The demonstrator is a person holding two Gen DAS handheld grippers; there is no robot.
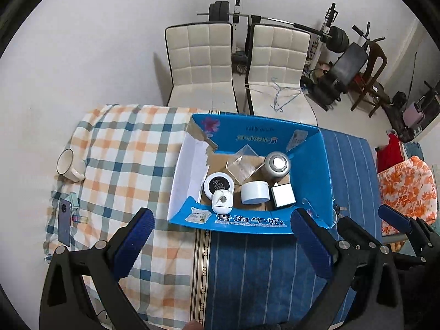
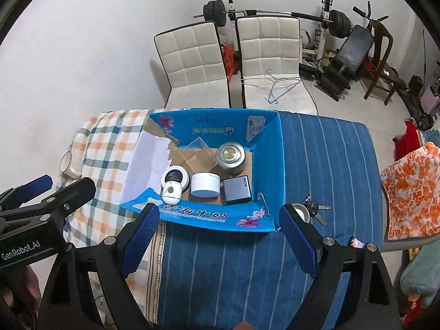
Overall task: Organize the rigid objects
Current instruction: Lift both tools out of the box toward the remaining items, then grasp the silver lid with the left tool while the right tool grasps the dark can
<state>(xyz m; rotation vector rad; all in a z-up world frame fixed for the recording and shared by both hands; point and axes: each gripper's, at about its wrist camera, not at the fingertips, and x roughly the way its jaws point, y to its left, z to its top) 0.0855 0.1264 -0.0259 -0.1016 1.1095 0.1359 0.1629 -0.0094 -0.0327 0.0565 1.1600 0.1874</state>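
A blue cardboard box (image 1: 247, 224) (image 2: 198, 216) stands on the table. Inside lie a black-lidded round jar (image 1: 218, 184) (image 2: 176, 176), a small white rounded device (image 1: 222, 202) (image 2: 172, 192), a white round tub (image 1: 255, 192) (image 2: 205, 184), a grey square charger (image 1: 283, 195) (image 2: 238, 189), a metal can (image 1: 277, 163) (image 2: 231, 155) and a clear plastic box (image 1: 242, 166) (image 2: 199, 154). My left gripper (image 1: 224, 236) is open and empty, above the table before the box. My right gripper (image 2: 220, 231) is open and empty beside it.
A white mug (image 1: 68, 165) (image 2: 67, 163), a phone (image 1: 65, 221) and small items lie on the checked cloth at left. Keys (image 2: 316, 210) and a small metal cup (image 2: 299, 211) lie right of the box. Two white chairs (image 1: 200, 63) stand behind the table.
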